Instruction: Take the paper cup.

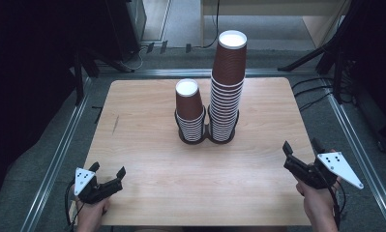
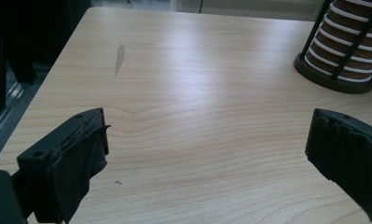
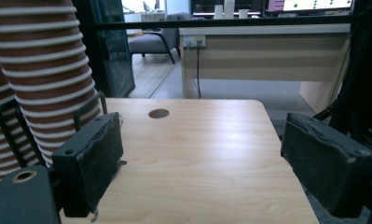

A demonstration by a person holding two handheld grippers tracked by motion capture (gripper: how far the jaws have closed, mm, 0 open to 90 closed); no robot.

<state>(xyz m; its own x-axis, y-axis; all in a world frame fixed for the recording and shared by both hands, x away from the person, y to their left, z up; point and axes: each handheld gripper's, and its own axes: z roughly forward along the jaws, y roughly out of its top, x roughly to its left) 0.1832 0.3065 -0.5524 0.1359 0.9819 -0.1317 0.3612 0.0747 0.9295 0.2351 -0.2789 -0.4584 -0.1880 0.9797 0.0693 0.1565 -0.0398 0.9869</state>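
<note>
Two stacks of brown paper cups stand upside down in a black wire holder (image 1: 208, 137) at the table's middle. The short stack (image 1: 189, 108) is on the left, the tall stack (image 1: 226, 84) on the right. My left gripper (image 1: 107, 170) hovers open over the table's near left corner, nothing between its jaws. In the left gripper view the holder's base (image 2: 335, 77) lies far off at the upper right. My right gripper (image 1: 302, 145) is open near the table's right edge. The right gripper view has the tall stack (image 3: 44, 70) at its left, beyond the left pad (image 3: 97, 161).
The wooden table (image 1: 147, 159) has a small grey mark (image 2: 119, 58) on its left part and a round hole (image 3: 158, 113) near its far edge. Metal rails (image 1: 60, 150) run along both sides. A desk and a chair stand beyond the table.
</note>
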